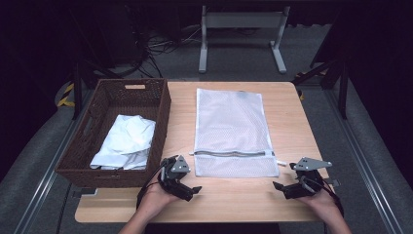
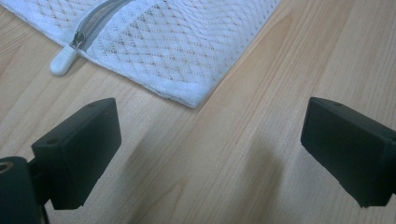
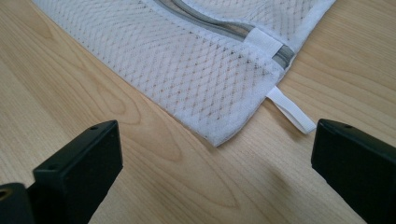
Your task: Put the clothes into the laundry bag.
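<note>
Both claws stand released, nothing between their jaws. We note the left claw (image 1: 187, 183) just beside the near left corner of the white mesh laundry bag (image 1: 233, 131), and the right claw (image 1: 287, 181) near its near right corner, neither touching it. We find the bag lying flat at the middle of the desk (image 1: 302, 204), its grey zipper (image 1: 229, 154) running across the near end, the white zipper pull (image 2: 63, 60) at the left. Further left, we record a brown wicker basket (image 1: 160, 105) holding a crumpled white garment (image 1: 126, 141).
</note>
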Demonstrator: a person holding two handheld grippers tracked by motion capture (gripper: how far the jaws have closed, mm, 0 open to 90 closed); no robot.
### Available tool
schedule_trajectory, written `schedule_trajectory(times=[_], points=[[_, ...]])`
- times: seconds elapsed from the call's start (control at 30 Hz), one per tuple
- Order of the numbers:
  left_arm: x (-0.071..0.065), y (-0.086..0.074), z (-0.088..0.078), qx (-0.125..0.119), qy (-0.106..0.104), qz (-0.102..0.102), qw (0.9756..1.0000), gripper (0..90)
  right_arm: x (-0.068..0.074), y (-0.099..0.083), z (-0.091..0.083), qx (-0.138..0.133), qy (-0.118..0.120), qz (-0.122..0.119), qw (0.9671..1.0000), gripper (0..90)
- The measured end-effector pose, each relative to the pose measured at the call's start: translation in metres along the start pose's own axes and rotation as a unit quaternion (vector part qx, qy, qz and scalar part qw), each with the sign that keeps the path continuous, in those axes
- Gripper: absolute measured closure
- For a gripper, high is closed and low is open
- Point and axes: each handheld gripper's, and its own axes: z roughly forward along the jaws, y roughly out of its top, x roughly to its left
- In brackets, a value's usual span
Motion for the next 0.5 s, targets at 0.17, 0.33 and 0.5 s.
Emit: schedule_trajectory(times=[0.17,0.33,0.5], points=[[0.0013,0.0032,-0.0008,-0.001,0.000,0.003,1.0000,6.2,0.0009,-0.0004,-0.0018,-0.001,0.000,0.001,1.0000,2.7],[0.0013,0.0063,-0.0020,-0.006,-0.003,-0.002,1.0000,6.8,0.0019,0.0021,-0.0011,-0.001,0.008,0.005,1.0000,3.2],[0.0027,0.0078,-0.0012,-0.002,-0.006,-0.008,0.9999,7.4,0.0028,0.0067,0.0016,-0.001,0.009,0.005,0.9999,4.3]])
